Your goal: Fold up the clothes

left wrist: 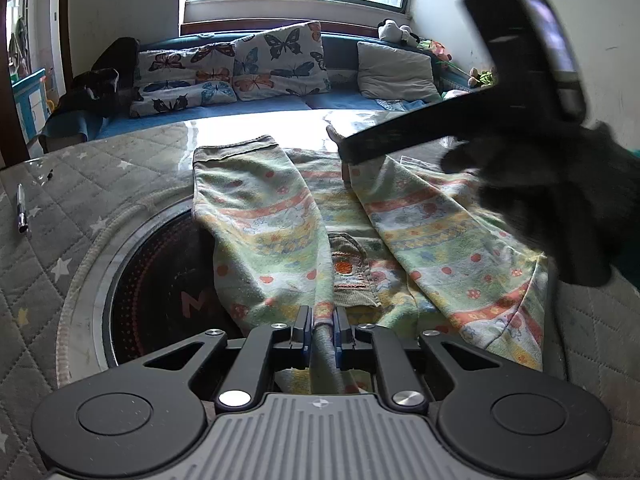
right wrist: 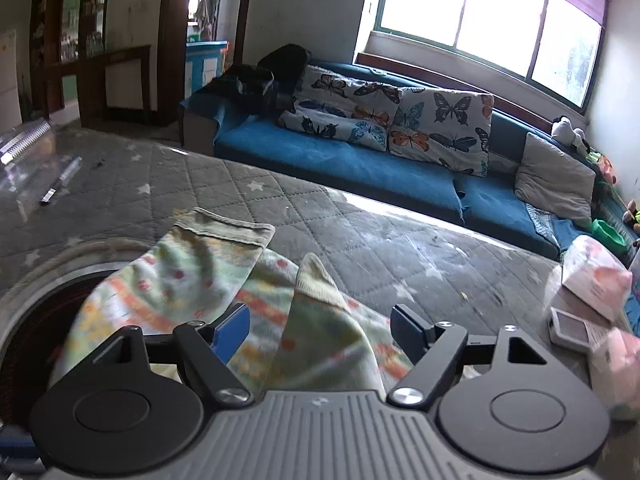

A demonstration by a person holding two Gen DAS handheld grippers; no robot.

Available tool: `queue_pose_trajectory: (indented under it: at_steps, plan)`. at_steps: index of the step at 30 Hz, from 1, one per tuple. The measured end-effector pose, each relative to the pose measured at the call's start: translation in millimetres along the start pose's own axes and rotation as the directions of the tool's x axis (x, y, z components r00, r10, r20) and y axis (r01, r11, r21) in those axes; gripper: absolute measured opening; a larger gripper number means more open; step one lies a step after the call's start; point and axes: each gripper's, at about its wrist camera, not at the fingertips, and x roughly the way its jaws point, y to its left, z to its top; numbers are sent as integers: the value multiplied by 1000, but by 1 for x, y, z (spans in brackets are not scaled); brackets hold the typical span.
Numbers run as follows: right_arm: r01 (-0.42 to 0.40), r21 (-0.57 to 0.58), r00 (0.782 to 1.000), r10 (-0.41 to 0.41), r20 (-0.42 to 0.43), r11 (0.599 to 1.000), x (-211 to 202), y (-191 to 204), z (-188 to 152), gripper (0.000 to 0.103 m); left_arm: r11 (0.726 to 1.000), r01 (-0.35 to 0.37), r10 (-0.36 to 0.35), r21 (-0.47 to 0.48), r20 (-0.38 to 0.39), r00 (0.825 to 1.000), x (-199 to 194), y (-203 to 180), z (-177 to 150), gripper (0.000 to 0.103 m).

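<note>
Patterned pants (left wrist: 280,220) spread on quilted table (left wrist: 100,168), waistband pinched by closed left gripper (left wrist: 322,330), right gripper (right wrist: 320,326) held wide open above, nothing gripped.

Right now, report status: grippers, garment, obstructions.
Left gripper shut on the printed pants at the near edge. Right gripper jaws open over a pant leg, gripping nothing. Pants partly overlap the round black inset. Pen lies clear, far left.

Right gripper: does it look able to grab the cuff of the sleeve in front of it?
Probably yes. The right gripper is open, its jaws either side of the sleeve; the cuff sticks up just ahead, nothing covering it.
</note>
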Motion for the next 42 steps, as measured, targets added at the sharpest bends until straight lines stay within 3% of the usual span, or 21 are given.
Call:
queue_pose_trajectory:
  at_steps: [4, 7, 9, 12, 21, 27, 36, 42]
  plan:
    - [33, -15, 999, -34, -28, 999, 25, 2, 2, 62, 1000, 5, -5, -6, -7, 1000, 2, 1, 0, 15]
    - [65, -26, 997, -65, -32, 998, 31, -1, -1, 44, 1000, 3, -3, -7, -10, 1000, 3, 1, -1, 15]
    - [56, -3, 998, -56, -37, 998, 28, -8, -3, 21, 1000, 0, 0, -6, -9, 1000, 3, 0, 0, 16]
    - [70, 27, 997, -69, -23, 997, 14, -22, -6, 5, 1000, -6, 6, -3, -10, 1000, 4, -1, 0, 16]
    - [123, 154, 986, -138, 92, 980, -75, -88, -30, 3, 1000, -31, 31, -5, -1, 1000, 5, -1, 0, 16]
    - [202, 236, 963, -237, 130, 950, -151, -130, -75, 3, 999, -47, 47, -7, 0, 999, 4, -1, -3, 14]
    - [337, 357, 921, -384, 67, 871, -234, -167, -162, 3, 998, -69, 69, 6, 18, 997, -5, -3, -6, 11]
    - [401, 418, 906, -421, -48, 815, -259, -177, -227, 3, 997, -74, 74, 3, 21, 997, -15, -2, -12, 8]
